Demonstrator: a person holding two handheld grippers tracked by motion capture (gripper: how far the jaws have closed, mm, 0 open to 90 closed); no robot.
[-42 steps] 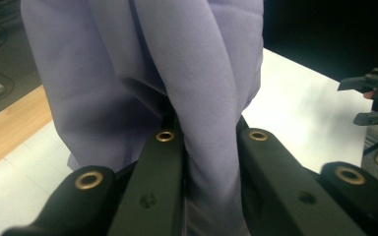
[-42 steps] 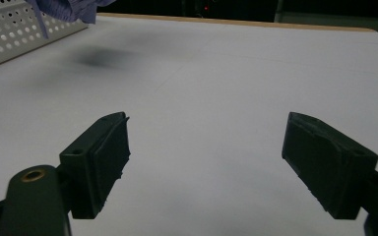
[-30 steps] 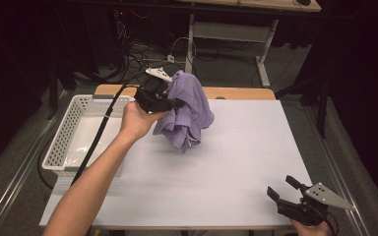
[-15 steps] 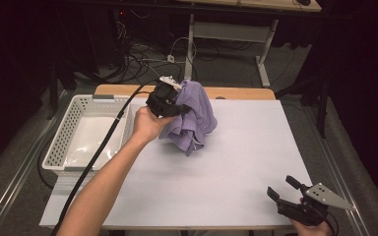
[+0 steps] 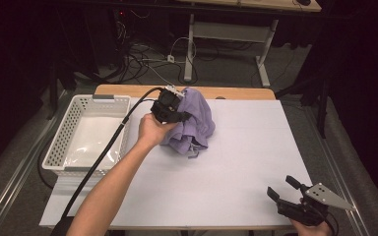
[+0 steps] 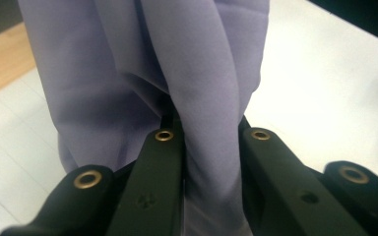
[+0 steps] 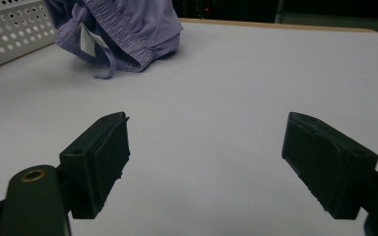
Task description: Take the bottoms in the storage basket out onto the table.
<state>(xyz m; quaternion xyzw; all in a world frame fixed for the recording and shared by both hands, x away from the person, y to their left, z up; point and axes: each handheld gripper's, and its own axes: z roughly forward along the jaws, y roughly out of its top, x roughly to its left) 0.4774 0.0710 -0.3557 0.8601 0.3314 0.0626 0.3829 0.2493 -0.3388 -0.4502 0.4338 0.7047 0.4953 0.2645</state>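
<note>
A lilac garment (image 5: 194, 123) with an elastic waistband hangs bunched near the table's far side, its lower folds touching the white tabletop. My left gripper (image 5: 173, 110) is shut on a fold of its cloth (image 6: 211, 147), which runs up between the two black jaws. In the right gripper view the garment (image 7: 123, 29) lies at the upper left, with a white label and a drawstring showing. My right gripper (image 5: 288, 189) hovers at the near right corner of the table, open, with bare tabletop between its pads (image 7: 103, 157).
A white perforated basket (image 5: 64, 142) stands at the table's left edge, next to the garment. A strip of wooden tabletop (image 5: 236, 92) shows along the far edge. Cables and a desk frame lie on the floor beyond. The white sheet (image 5: 236, 162) stretches between both grippers.
My left gripper has carried the garment lower and a little to the right, so its folds now rest on the table. The right gripper has stayed in place.
</note>
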